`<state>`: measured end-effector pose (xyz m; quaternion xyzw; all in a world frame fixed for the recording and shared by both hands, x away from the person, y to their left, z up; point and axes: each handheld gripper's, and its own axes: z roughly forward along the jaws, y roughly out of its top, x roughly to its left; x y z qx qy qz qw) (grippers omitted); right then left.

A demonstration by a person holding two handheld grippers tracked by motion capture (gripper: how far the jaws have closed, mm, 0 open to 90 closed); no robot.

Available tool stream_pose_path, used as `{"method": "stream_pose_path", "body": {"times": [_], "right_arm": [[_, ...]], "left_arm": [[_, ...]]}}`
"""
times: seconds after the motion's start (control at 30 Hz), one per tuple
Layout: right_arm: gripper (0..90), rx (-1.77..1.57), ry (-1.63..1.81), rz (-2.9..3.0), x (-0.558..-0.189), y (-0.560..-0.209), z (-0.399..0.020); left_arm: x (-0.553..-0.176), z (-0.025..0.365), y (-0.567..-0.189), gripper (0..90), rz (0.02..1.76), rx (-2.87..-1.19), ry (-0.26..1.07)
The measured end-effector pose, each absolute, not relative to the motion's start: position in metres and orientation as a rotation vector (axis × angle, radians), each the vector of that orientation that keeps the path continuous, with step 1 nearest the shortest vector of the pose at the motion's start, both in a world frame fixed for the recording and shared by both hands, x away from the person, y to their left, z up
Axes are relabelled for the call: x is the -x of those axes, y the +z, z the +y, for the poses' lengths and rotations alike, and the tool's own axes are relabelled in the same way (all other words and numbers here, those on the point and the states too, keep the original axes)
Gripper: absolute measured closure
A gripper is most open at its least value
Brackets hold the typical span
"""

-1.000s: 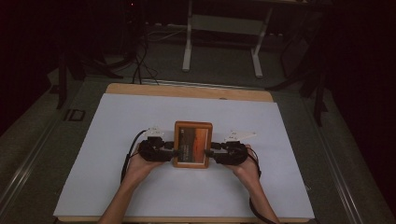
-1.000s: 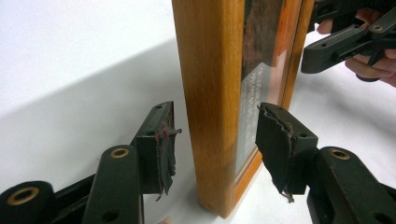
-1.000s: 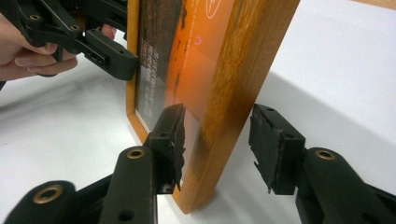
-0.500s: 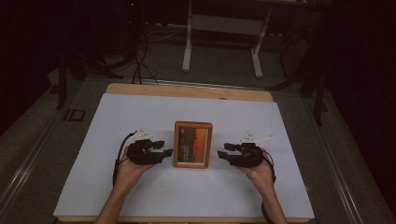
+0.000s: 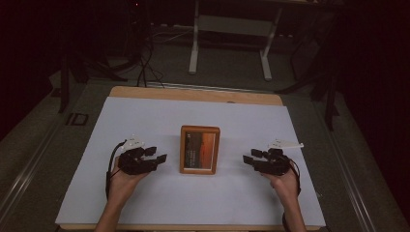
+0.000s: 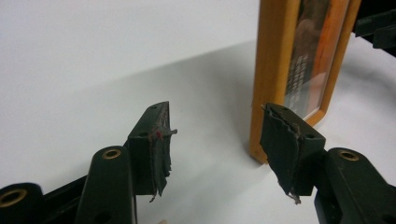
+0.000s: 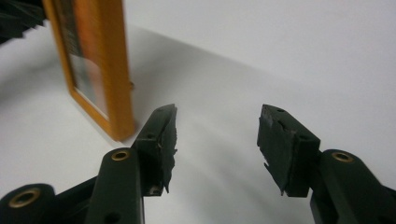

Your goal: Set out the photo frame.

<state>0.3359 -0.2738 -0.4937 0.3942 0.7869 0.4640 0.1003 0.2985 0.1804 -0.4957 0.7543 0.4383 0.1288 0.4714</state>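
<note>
Both my claws off the picture frame, jaws wide.

The picture frame (image 5: 199,149) lies flat in the middle of the white counter (image 5: 145,116). My left claw (image 5: 157,158) sits near its left edge, my right claw (image 5: 250,158) well off its right edge. Both claws' jaws have just been opening, with nothing between them. In the left gripper view the frame's wooden edge (image 6: 271,70) stands just beyond my right-hand pad.

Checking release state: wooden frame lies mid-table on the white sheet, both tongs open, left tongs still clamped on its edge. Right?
Not quite. The left tongs are not clamped on the wooden frame; the high view shows them open and apart from it, as are the right tongs. Their jaws have just been opening, nothing between them. The rest holds.
</note>
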Motion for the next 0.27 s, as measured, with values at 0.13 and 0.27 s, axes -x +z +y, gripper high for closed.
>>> {"method": "stream_pose_path", "body": {"times": [0.13, 0.27], "right_arm": [[46.3, -1.177, 1.313, 2.334, -0.338, -0.500, -0.272], [45.8, -1.153, 1.253, 2.372, -0.340, -0.505, -0.264]], "left_arm": [[-0.300, 0.185, -0.500, 43.8, 1.089, -1.850, 0.311], [-0.301, 0.186, -0.501, 43.8, 1.099, -1.857, 0.325]]}}
